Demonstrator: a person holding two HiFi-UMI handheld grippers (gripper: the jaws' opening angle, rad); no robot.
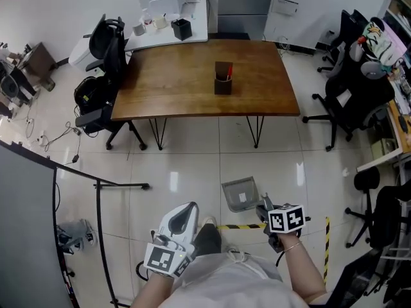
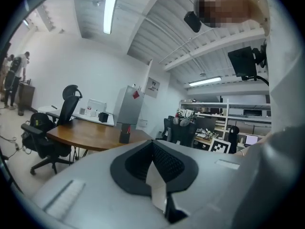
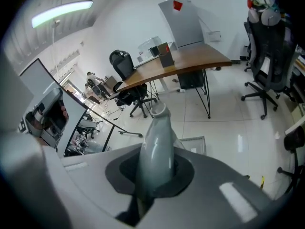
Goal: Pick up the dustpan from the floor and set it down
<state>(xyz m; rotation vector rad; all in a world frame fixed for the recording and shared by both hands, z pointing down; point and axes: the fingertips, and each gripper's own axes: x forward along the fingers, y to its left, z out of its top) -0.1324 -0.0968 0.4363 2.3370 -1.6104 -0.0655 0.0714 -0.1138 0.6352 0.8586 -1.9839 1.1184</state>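
Just beyond the right claw [image 1: 264,210], the dustpan [image 1: 239,193] — handle [image 3: 155,147] clamped tight for carrying; left claw [image 1: 185,209] pressed together, empty, kept clear.

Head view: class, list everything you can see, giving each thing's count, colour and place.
wooden table: one, brown, upper middle.
pen holder: one, dark brown, on the table.
office chairs: several, black, left and right of the table.
white desk: one, behind the table, bearing small items.
dustpan: one, grey, low over the floor, by the right gripper.
striped tape: yellow-black, on the floor.
left gripper: one, white, fingers together, empty.
right gripper: one, fingers shut on the dustpan handle.
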